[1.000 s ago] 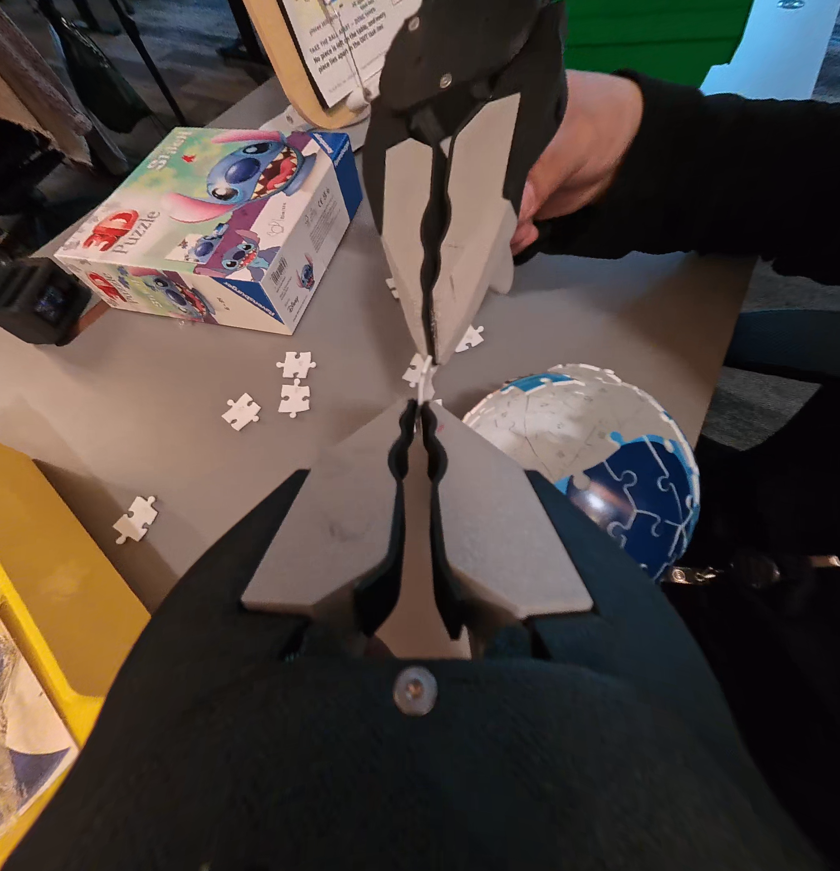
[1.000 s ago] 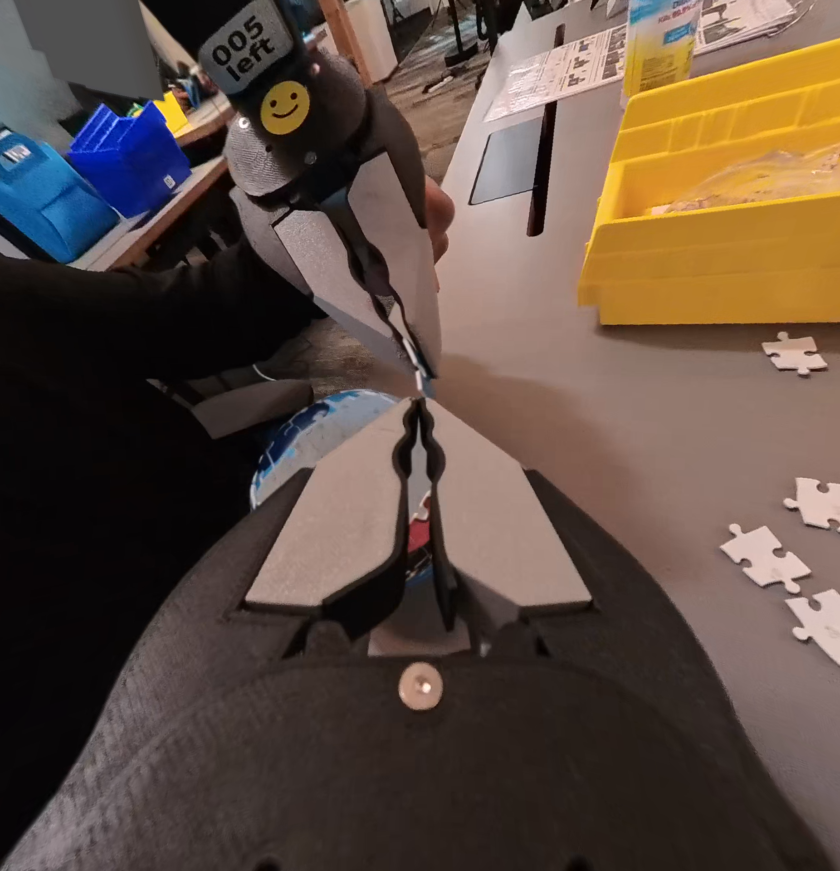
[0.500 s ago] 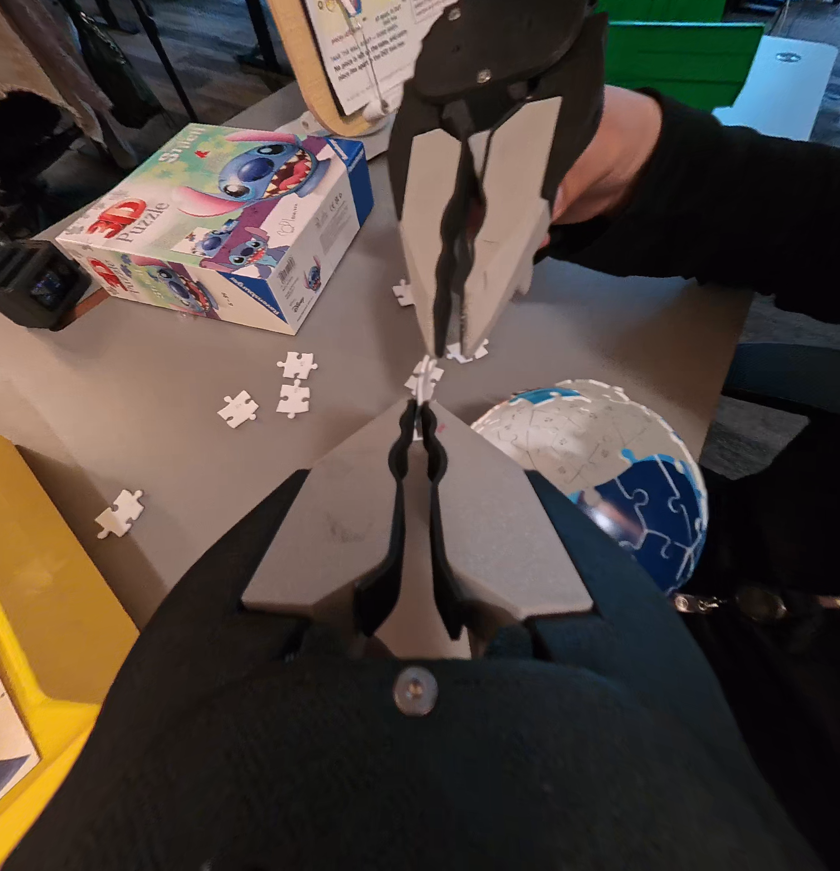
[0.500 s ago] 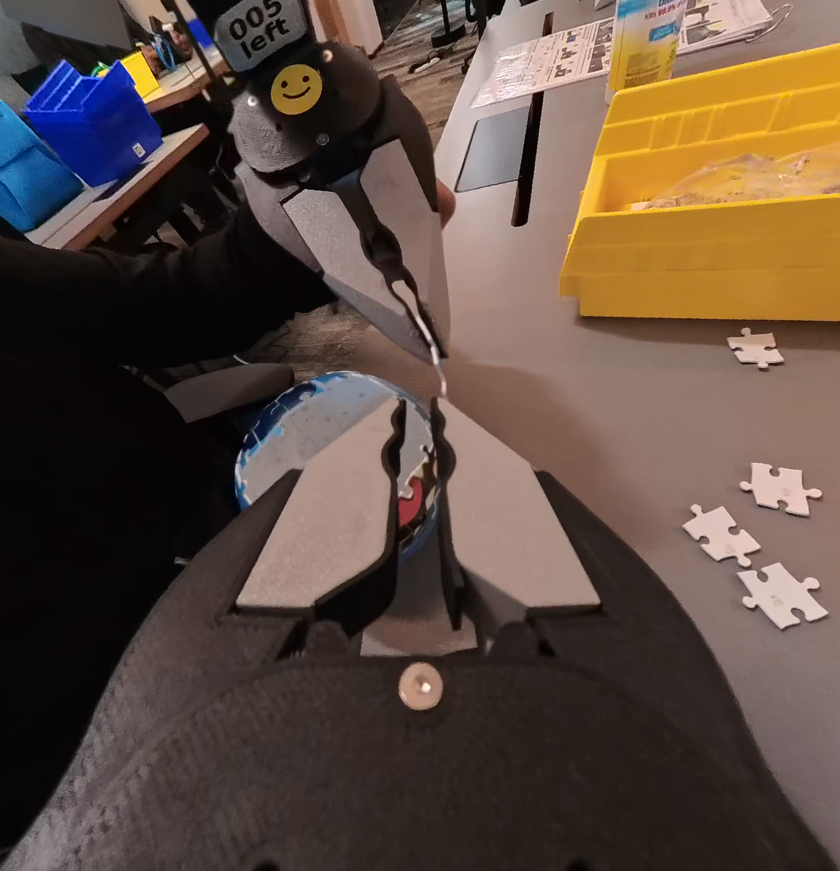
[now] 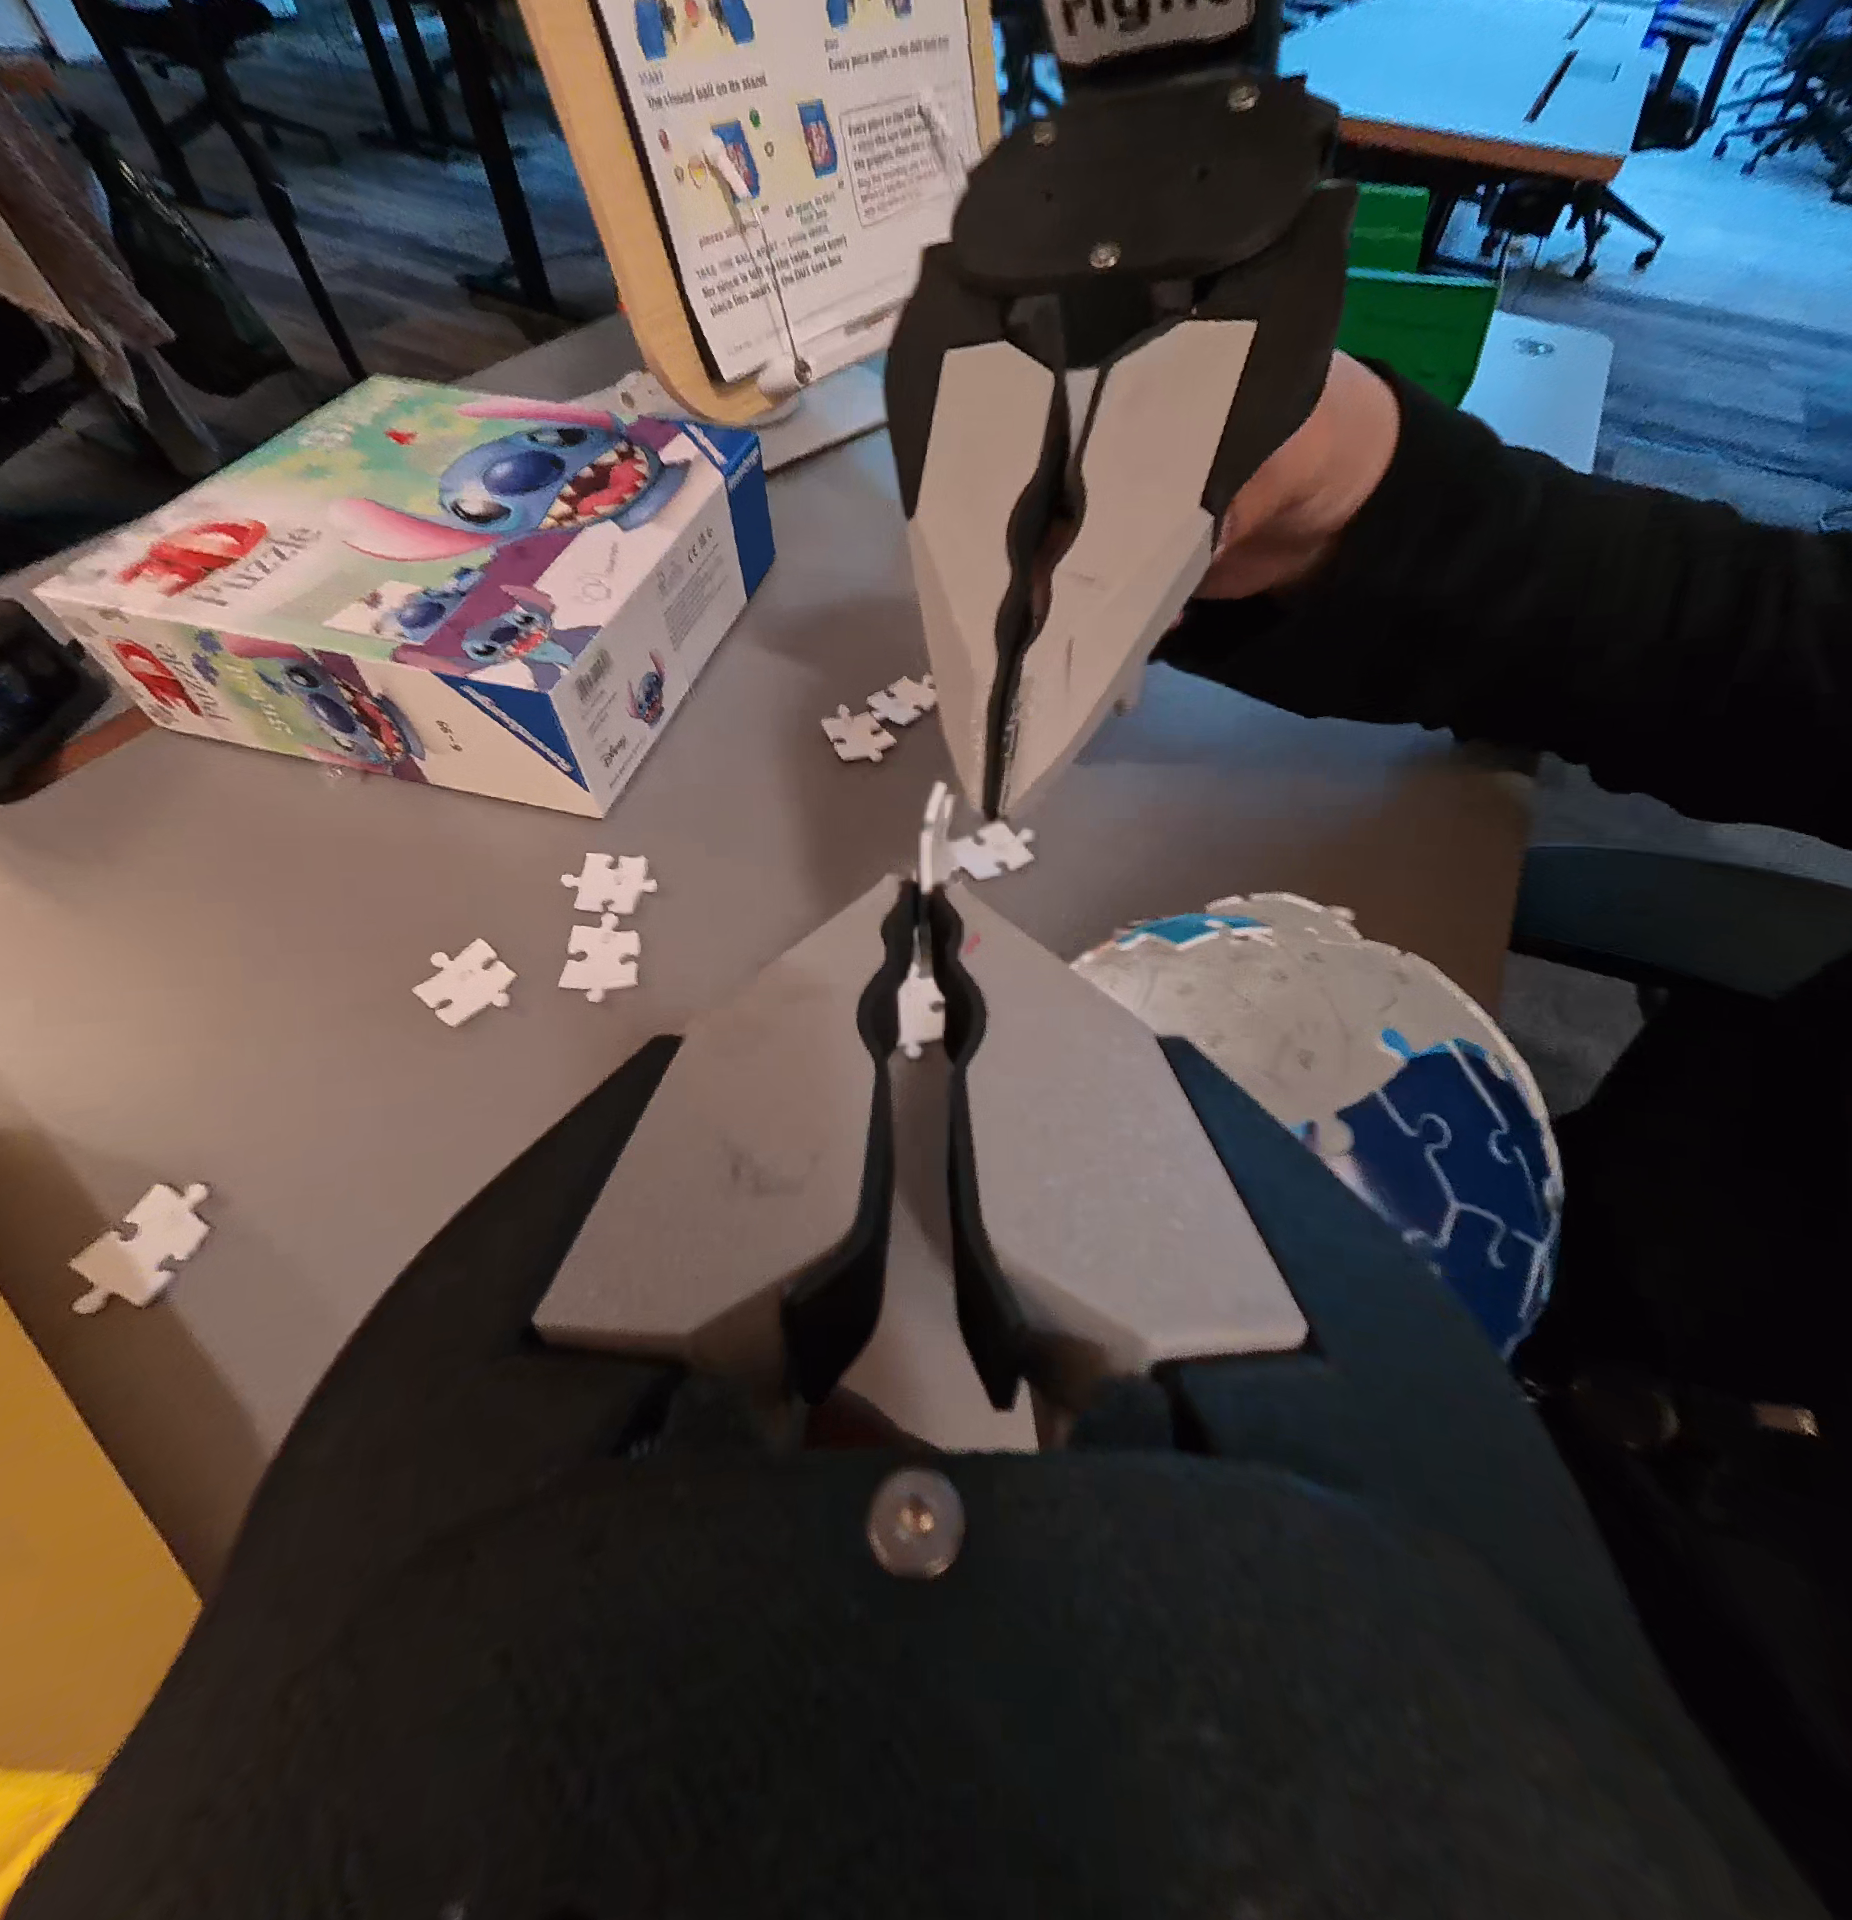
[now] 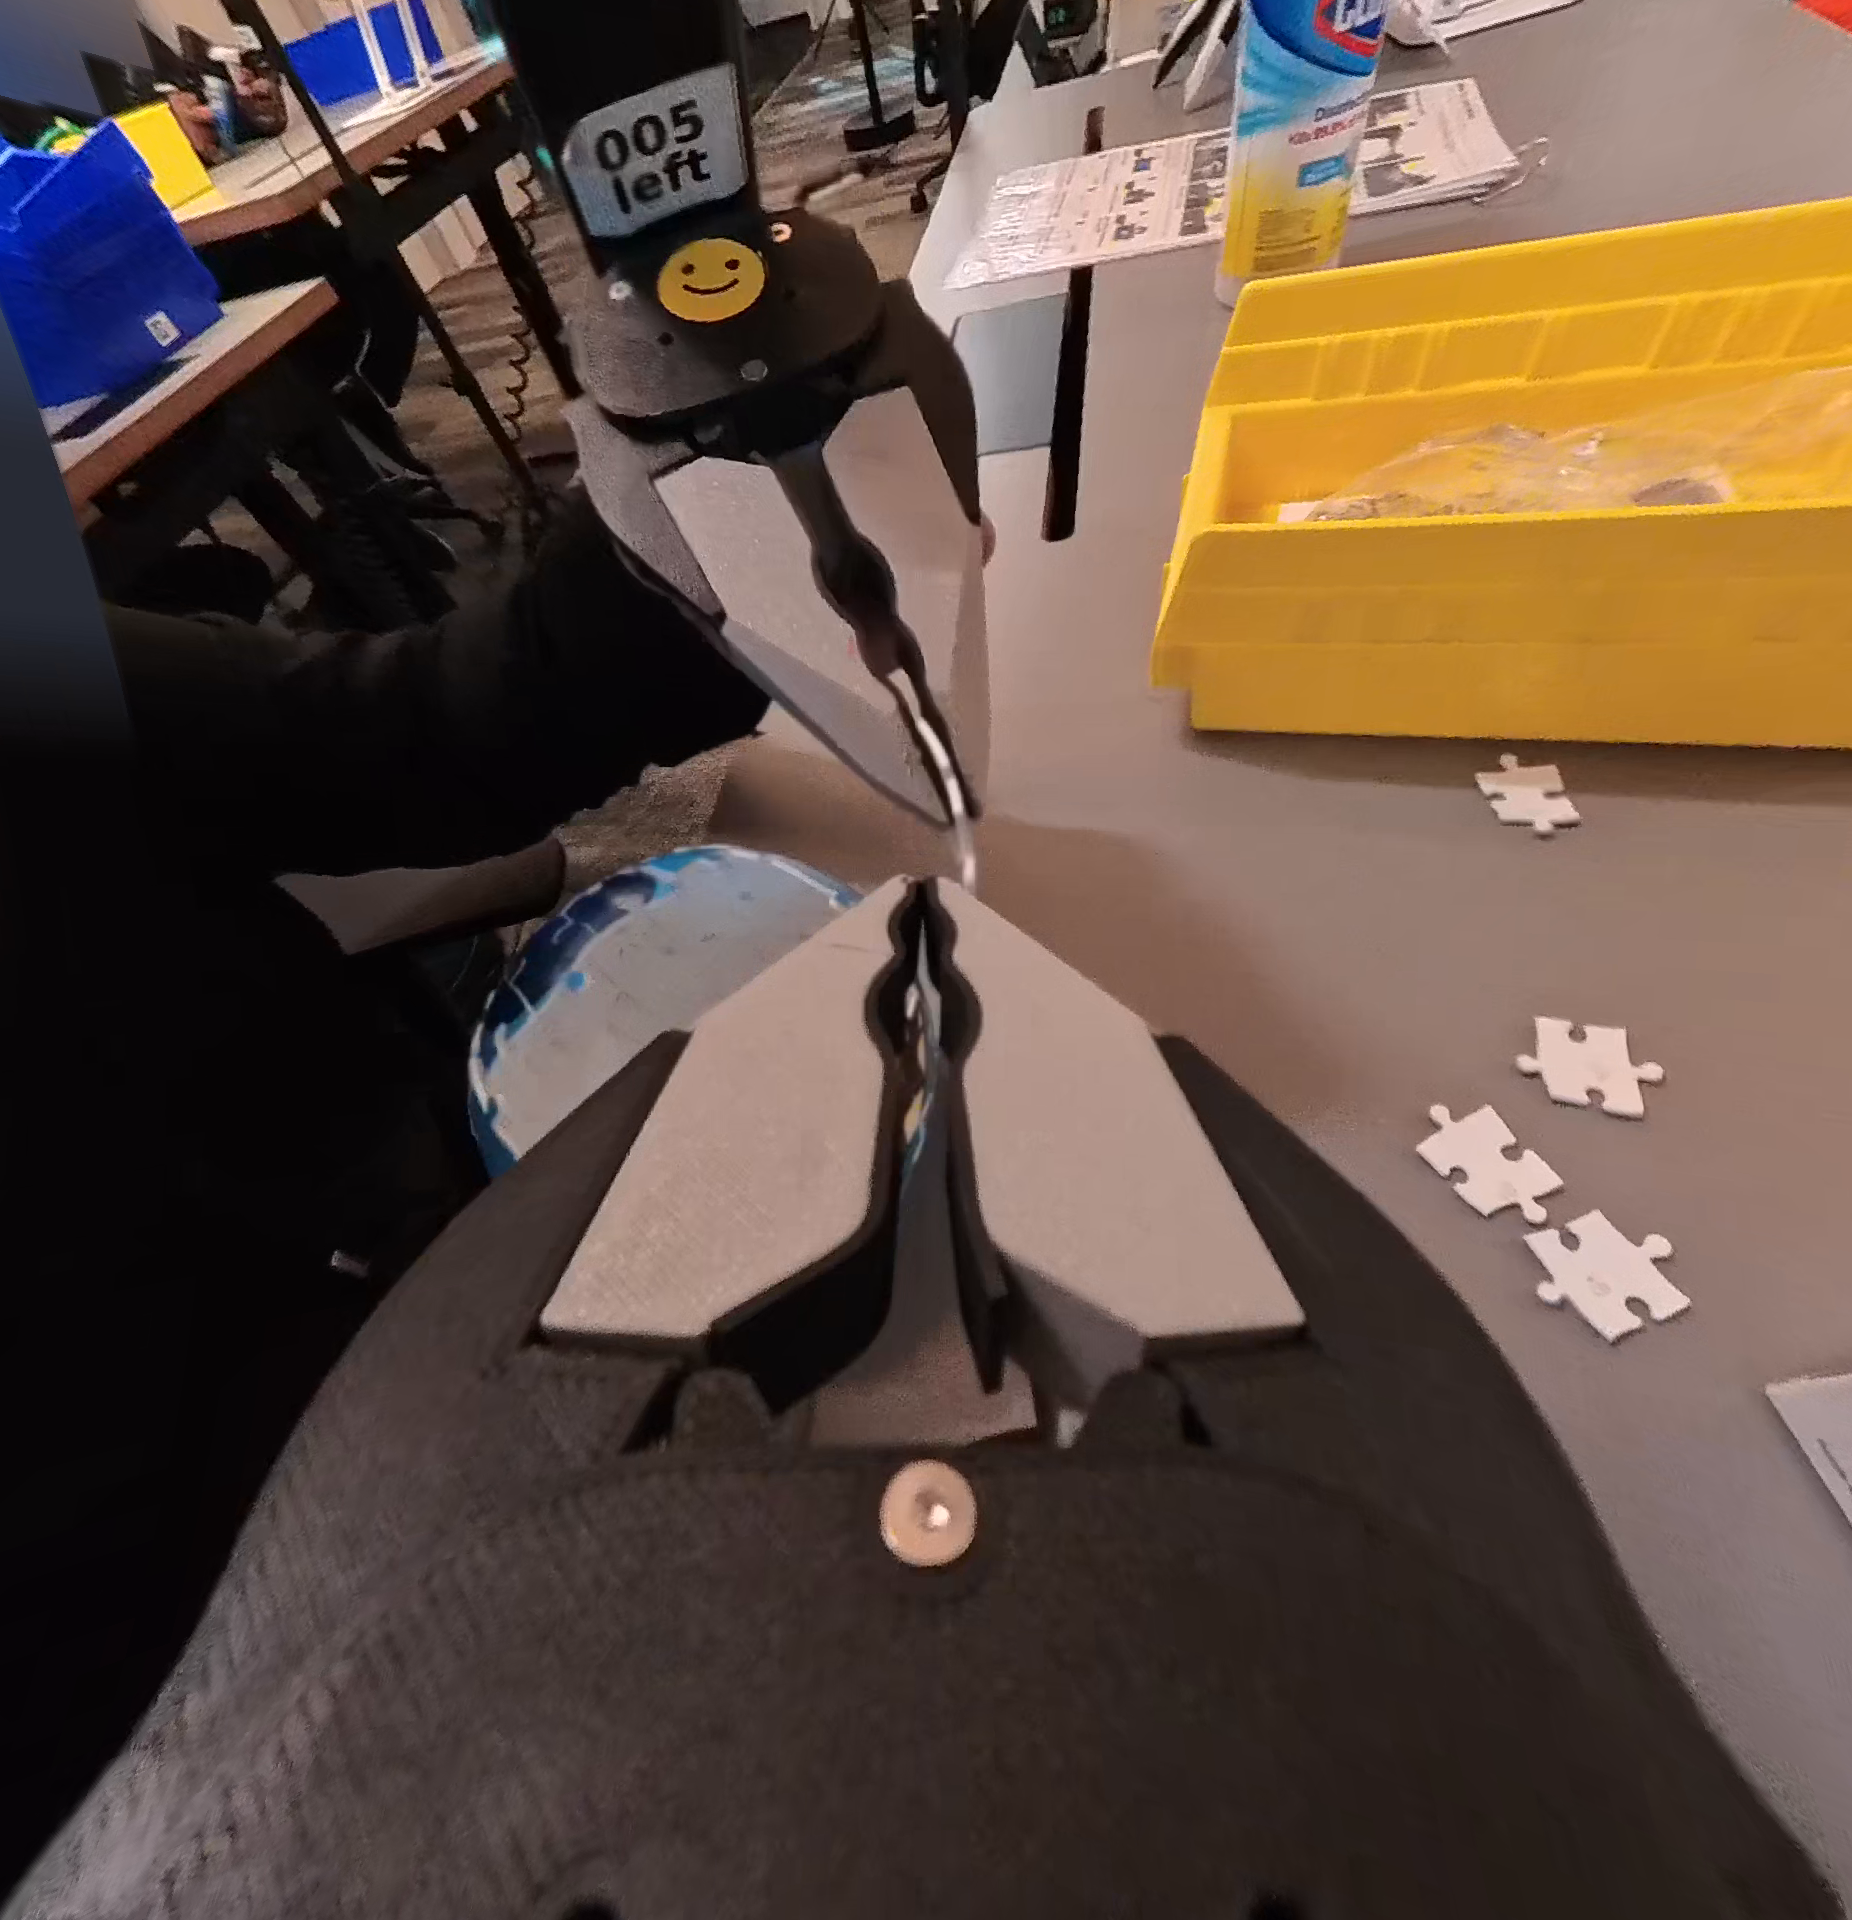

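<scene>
The grey table [image 5: 278, 1039] carried everything, its matte top scattered with loose white puzzle pieces [image 5: 600, 951]. A yellow plastic bin [image 6: 1524, 623] stood at its far side in the right wrist view, with a crinkled clear bag [image 6: 1628, 457] of something lying inside. A glossy cardboard puzzle box [image 5: 434, 592] with cartoon artwork lay flat beyond the loose pieces. At the near table edge sat a partly built puzzle ball [image 5: 1369, 1070], round, white above and dark blue below, just to the right of the left gripper [image 5: 922, 894]. That gripper's grey wedge-shaped fingers were pressed together on a thin white puzzle piece [image 5: 937, 831], held edge-up and poking past the tips. The right gripper [image 5: 995, 805] pointed down toward it from the opposite side, tip nearly meeting tip, its fingers likewise closed, with a second white piece [image 5: 995, 847] at its tip, though whether it was gripped or merely lay on the table behind could not be told.
</scene>
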Available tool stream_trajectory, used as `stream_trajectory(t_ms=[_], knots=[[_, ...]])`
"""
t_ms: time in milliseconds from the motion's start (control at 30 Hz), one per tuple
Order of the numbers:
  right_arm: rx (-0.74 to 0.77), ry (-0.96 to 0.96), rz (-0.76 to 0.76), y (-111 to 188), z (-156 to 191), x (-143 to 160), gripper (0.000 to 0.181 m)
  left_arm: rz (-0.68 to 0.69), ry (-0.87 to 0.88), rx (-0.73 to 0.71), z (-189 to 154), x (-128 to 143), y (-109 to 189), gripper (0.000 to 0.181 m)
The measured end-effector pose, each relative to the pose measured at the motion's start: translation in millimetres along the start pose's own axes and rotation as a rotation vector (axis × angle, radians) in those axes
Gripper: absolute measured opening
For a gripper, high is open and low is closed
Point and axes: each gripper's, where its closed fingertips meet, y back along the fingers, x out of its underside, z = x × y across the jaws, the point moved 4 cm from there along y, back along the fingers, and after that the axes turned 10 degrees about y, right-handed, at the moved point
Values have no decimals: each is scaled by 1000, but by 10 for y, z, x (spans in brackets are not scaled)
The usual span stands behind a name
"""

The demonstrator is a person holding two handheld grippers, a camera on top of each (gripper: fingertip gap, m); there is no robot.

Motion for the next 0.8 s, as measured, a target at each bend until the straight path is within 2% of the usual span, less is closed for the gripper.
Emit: stream_trajectory(t_ms=[67, 100, 200, 300, 400, 533, 633, 700, 800], knots=[[6, -29, -40, 103, 10, 41, 5, -55, -23, 4, 58, -34, 59, 0], [15, -47, -74, 142, -3, 41, 13, -87, -33, 33, 65, -47, 84, 0], [9, -70, -154, 148, 11, -57, 23, -133, -11, 151, 64, -73, 97, 0], [41, -79, -99, 16, -21, -138, 27, -131, -11, 187, 111, -135, 40, 0], [49, -58, -85, -71, 17, -190, 27, -154, -33, 268, 44, -201, 50, 0], [96, -58, -27, -130, 4, -130, 15, -174, -67, 285, 20, -167, 57, 0], [157, -88, 14, -6, 42, -27, 28, -231, -71, 227, 134, -154, 50, 0], [171, -94, 20, 137, 149, 45, 28, -218, -40, 202, 230, -109, 52, 0], [290, -98, 64, 382, 234, 217, 27, -175, 4, 193, 298, -39, 35, 0]])
